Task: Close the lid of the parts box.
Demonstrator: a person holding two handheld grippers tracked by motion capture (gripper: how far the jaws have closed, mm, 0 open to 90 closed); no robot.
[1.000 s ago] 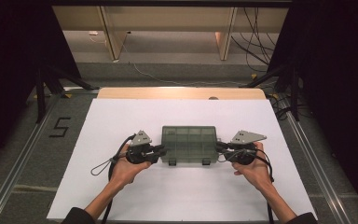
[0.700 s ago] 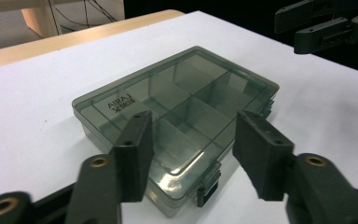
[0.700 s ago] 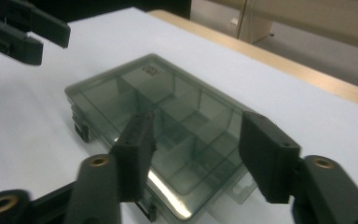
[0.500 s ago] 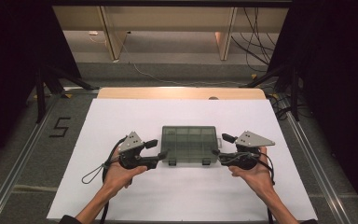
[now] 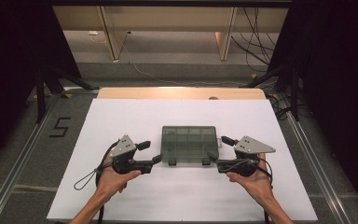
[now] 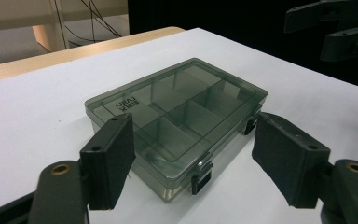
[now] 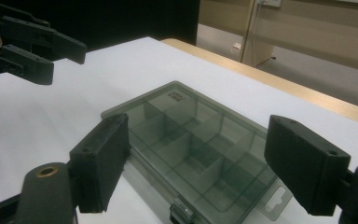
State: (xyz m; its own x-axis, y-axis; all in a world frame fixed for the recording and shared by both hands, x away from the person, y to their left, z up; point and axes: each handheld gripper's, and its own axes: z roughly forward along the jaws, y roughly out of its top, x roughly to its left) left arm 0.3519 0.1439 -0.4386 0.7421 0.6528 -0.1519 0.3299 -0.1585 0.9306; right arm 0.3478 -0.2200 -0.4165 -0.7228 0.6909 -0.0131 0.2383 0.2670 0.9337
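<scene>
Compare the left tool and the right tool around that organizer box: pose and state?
The left tool sits at the box's near-left corner; the right tool sits at its near-right corner. The left tool's grey plate tilts steeply; the right tool's lies flatter. Shared: both jaw pairs have just been opening, stand open, hold nothing and point inward at the closed box on the white table.

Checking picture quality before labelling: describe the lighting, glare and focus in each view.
High view: white table evenly lit, dark surroundings, compartment box sharp. Left gripper view: soft glare on the box lid; near left claw slightly soft. Right gripper view: the box is clear, faint sheen on it; right claw a little blurred.
</scene>
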